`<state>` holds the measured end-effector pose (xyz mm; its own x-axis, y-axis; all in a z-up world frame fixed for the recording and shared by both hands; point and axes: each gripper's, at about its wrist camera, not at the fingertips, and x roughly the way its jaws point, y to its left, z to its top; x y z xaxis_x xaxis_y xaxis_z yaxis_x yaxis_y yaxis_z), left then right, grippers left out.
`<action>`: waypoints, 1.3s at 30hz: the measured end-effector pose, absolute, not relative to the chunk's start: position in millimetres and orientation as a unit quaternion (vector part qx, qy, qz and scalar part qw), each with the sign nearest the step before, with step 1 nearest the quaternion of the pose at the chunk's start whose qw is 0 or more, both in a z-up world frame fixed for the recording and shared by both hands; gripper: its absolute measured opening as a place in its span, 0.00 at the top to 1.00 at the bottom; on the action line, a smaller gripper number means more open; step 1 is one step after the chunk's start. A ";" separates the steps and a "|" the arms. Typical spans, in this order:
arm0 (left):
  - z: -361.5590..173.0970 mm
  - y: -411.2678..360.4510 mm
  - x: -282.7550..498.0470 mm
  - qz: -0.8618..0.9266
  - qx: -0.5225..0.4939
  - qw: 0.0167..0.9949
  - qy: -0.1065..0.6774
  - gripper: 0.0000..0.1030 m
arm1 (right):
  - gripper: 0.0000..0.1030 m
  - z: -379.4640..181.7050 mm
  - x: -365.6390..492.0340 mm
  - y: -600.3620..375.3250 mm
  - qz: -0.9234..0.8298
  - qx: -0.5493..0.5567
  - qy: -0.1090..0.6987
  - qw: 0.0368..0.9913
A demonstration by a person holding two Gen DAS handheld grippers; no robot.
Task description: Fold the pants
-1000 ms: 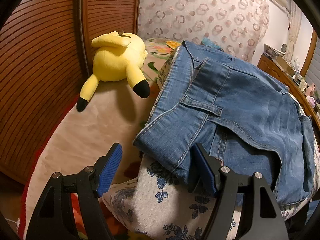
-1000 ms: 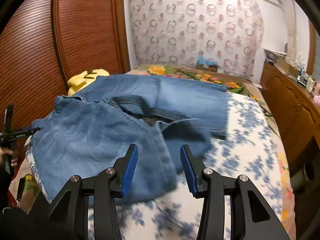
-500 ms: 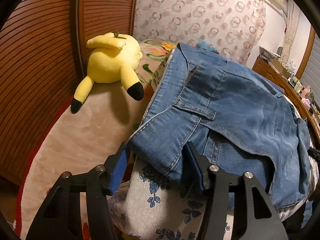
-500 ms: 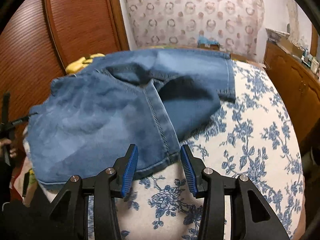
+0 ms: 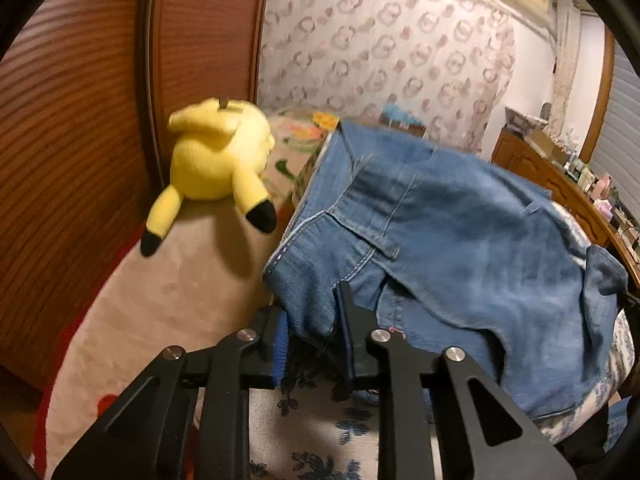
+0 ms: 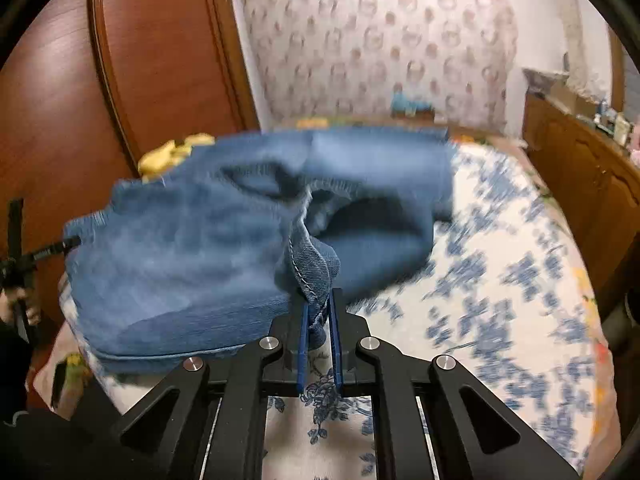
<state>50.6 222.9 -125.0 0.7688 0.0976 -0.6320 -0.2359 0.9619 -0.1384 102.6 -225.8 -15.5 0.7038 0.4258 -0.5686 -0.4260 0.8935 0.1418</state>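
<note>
Left black two-finger gripper with blue pads (image 5: 310,328): closed most of the way on the waistband corner of the blue denim pants (image 5: 440,240), cloth bunched between the pads. Right black gripper with blue pads (image 6: 319,330): pinched nearly flat on a stitched hem edge of the same pants (image 6: 192,248), thin fold sticking up at 12 o'clock from the pads.

Pants location: on the bed with the white-and-blue floral cover (image 6: 500,280), held up off it at both grips, rest draped toward 12 o'clock; already doubled over in part, leg layers lying on top of each other.

Progress estimate: early-to-mid. Both corners secured, one rough fold present, final neat fold and flattening not done.

Yellow plush toy with black-tipped ears (image 5: 216,168) at 10 o'clock of the pants in the left view, near but not touching; only a yellow sliver visible in the right view.

Unclear:
- Right view heavily motion-blurred; leg layout and number of layers not readable.
- Far leg ends hidden behind the raised cloth.
- Pants' right edge cut off by the lens rim in the left view.
- Pad contact under the denim not visible on the left.
</note>
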 end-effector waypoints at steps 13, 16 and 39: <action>-46.1 205.6 37.5 0.057 -0.094 0.964 0.243 0.85 | 0.92 58.1 49.9 -306.6 0.185 0.038 0.176 0.966; -39.9 201.2 46.8 0.054 -0.086 0.966 0.239 0.85 | 0.92 53.0 55.9 -313.5 0.178 0.035 0.177 0.967; -48.0 194.7 151.1 0.064 -0.087 0.960 0.258 0.87 | 0.92 51.2 172.2 -287.1 0.174 0.010 0.227 0.958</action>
